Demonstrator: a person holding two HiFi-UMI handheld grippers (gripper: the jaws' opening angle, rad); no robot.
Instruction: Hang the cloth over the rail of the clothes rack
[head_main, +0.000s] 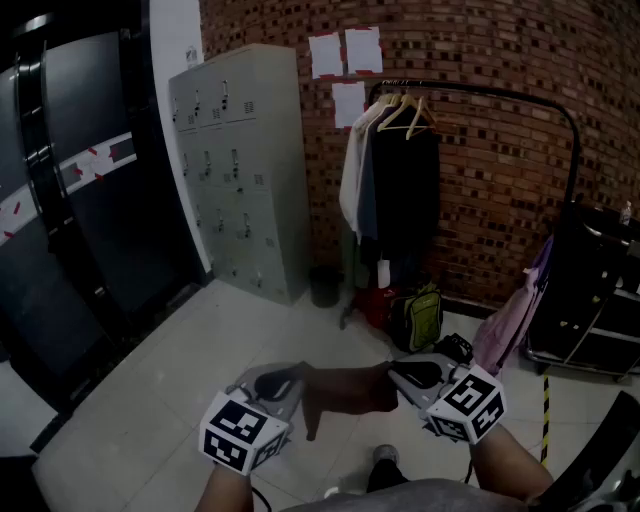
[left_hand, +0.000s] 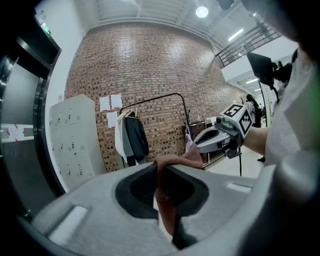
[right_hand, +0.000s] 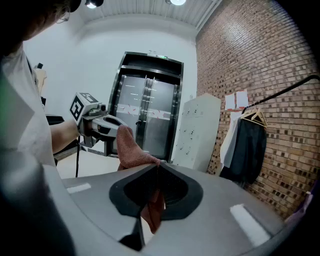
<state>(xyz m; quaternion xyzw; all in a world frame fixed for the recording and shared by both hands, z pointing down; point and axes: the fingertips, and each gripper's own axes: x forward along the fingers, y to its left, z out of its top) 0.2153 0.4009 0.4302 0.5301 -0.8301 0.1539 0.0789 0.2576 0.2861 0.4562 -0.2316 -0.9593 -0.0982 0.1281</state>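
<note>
The cloth (head_main: 345, 388) is low and near, just in front of the person, pulled into a short band between the two grippers; its long axis runs left to right across the body. The left gripper (head_main: 293, 380) has its fingers (left_hand: 100, 210) pressed together on the cloth's left end, a reddish fold standing up between them and a tail trailing below. The right gripper (head_main: 397, 375) pinches the right end the same way, fingers (right_hand: 230, 210) closed with cloth bunched at the tips. Each gripper points inward at the other, so the cloth lies straight out from both sets of tips.

The rack (head_main: 572, 150) stands far off against the brick wall, ahead and to the right; its rail (head_main: 500, 95) also runs left to right, high up, well above the cloth. The band is thus already roughly parallel to the rail, which I judge to be the relation that matters. Clothes (head_main: 395, 190) on hangers fill the rail's left end; the right stretch is bare. The right gripper is nearer that bare part; the left one sits more in line with the hung clothes. The coming move seems to call for going forward and a little right, raising both ends together above the rail, then lowering the band across the bare stretch. A black cart (head_main: 590, 300) just right of the rack could crowd the right arm.
</note>
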